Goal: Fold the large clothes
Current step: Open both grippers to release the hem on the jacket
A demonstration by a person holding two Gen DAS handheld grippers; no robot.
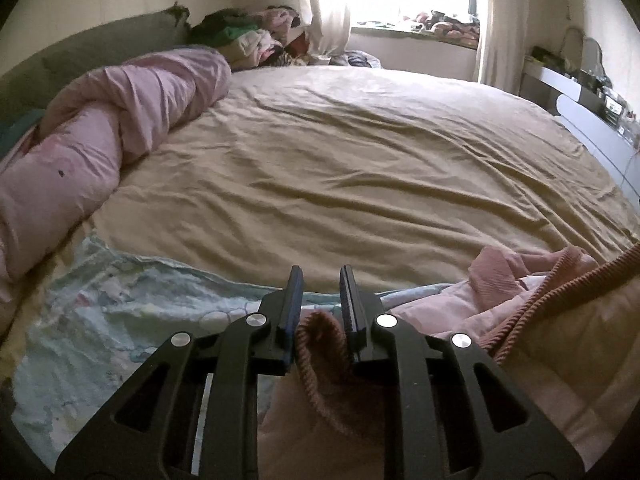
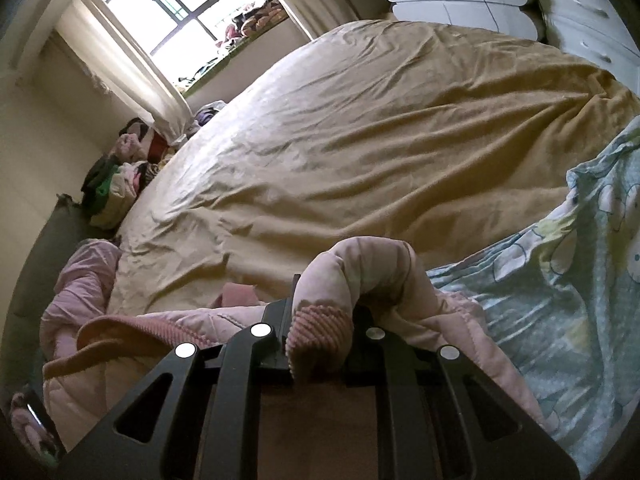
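The left hand-held gripper (image 1: 320, 276) has its black fingers only a little apart, with a fold of ribbed dusty-pink knit (image 1: 320, 344) sitting between the pads; the tips beyond the fold stand clear of each other, and whether the pads truly press the cloth is hard to judge from this angle. The right hand-held gripper (image 2: 326, 304) is pinched on the same pink garment (image 2: 360, 276): a ribbed cuff or hem fills the space between its fingers, and a soft quilted length humps up over the tips in a rounded arch.

The garment is large, pale pink with a smooth padded face and corded, rust-pink ribbed trim (image 1: 560, 292). It lies bunched at the near edge of the bed (image 1: 360, 168), partly on a light blue printed quilt (image 1: 120, 304) with a crinkled, puckered surface and cartoon outlines.

Beyond the garment, the bed is covered by a tan sheet, matte and creased in long shallow wrinkles. At the left side of the bed lies a lilac duvet (image 1: 120, 112), rolled into a thick sausage. At the far corner of the bed sits a heap of mixed clothes (image 1: 256, 36), green, cream and pink.
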